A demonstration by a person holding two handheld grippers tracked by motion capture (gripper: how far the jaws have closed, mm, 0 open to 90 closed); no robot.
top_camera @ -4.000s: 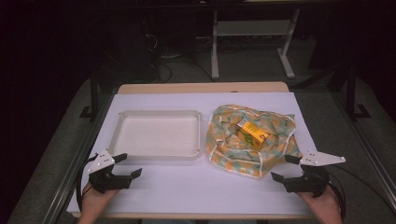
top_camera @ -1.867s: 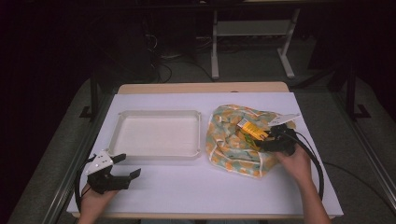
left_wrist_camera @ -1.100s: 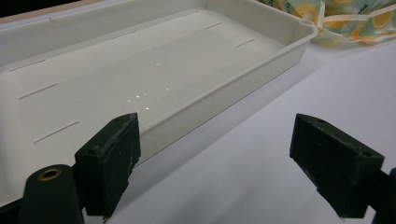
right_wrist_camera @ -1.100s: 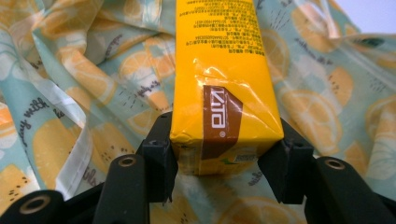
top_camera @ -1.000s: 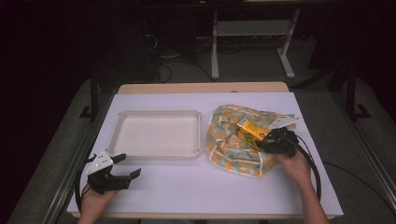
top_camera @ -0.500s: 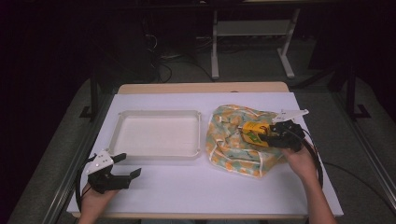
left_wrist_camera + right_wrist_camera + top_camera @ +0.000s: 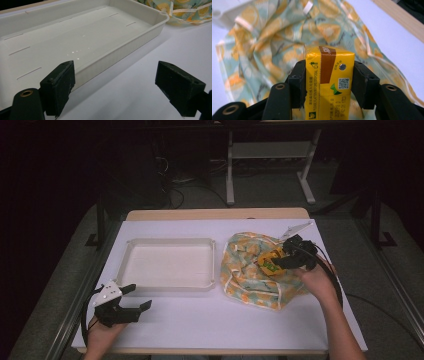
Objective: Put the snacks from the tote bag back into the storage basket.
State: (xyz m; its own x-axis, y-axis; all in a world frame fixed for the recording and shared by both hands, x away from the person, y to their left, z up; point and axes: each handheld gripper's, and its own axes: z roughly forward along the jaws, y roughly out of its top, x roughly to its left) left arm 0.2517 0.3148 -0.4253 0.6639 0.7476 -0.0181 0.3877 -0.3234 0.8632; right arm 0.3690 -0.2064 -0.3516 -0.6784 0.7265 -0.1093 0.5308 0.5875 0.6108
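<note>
The right tool (image 7: 329, 82) grips the yellow drink carton (image 7: 328, 82) above the patterned cloth (image 7: 250, 270), with the white tray (image 7: 170, 282) to its left, nearer the open, idle left tool (image 7: 131, 300).

I see the small yellow drink carton with a brown stripe (image 7: 329, 82) clamped on both sides between the pads of the right gripper (image 7: 329, 85). It is held above the crumpled lemon-print cloth bag (image 7: 250, 270), foil straw hole visible.
</note>
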